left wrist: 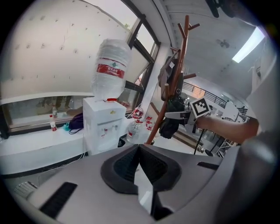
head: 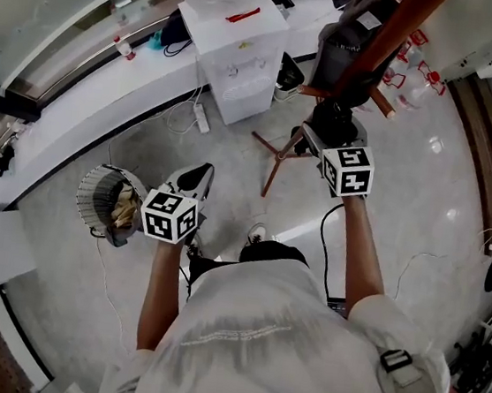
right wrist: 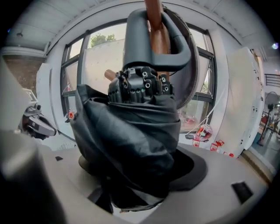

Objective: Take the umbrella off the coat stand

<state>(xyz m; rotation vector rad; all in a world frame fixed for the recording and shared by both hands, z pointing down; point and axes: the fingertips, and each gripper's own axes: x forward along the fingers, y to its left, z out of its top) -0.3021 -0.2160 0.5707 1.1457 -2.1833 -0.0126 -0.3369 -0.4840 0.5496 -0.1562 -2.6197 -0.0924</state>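
A black folded umbrella (right wrist: 131,131) hangs by its dark grey loop handle (right wrist: 151,30) on the brown wooden coat stand (head: 401,23), below a dark bag (left wrist: 167,72). My right gripper (head: 322,143) is up against the umbrella (head: 331,117), jaws spread wide. In the right gripper view the folded canopy fills the gap between the pads of the right gripper (right wrist: 135,175), and I see no pad pressing on it. My left gripper (head: 200,175) hangs lower at the left, away from the stand, its tips together and empty. The left gripper (left wrist: 139,148) looks towards the umbrella (left wrist: 171,118) and stand (left wrist: 181,43).
A white water dispenser (head: 236,57) with a large bottle stands left of the stand against a white counter (head: 79,108). A wire waste bin (head: 107,201) is by my left gripper. The stand's legs (head: 272,163) spread over the floor, with cables and several small bottles (head: 417,74) nearby.
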